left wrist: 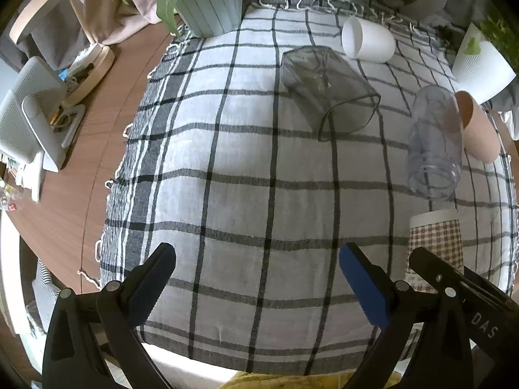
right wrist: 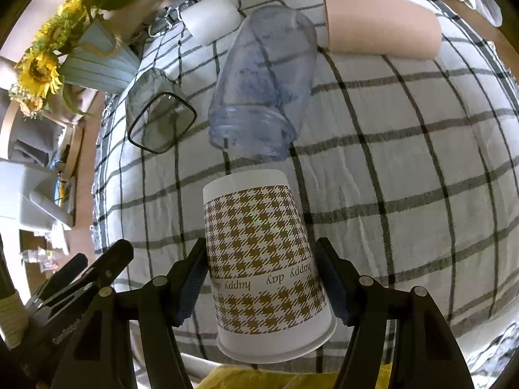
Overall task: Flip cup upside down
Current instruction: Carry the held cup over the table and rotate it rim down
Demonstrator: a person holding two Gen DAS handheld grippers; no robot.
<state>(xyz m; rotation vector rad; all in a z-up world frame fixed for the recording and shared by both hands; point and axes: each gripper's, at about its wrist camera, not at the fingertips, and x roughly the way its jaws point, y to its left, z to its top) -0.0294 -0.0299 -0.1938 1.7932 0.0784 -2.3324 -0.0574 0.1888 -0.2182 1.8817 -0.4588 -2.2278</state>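
A white paper cup with a brown houndstooth pattern stands upside down on the checked cloth, its printed words inverted and its rim at the near side. My right gripper has a finger on each side of it; the pads sit close to the cup walls, and I cannot tell if they still press it. The same cup shows at the lower right in the left wrist view, behind the right gripper's finger. My left gripper is open and empty above the cloth near its front edge.
Lying on the checked cloth are a smoky square glass, a clear bluish plastic jar, a pink cup and a white cup. A sunflower pot stands at the back left, a white pot at the back right.
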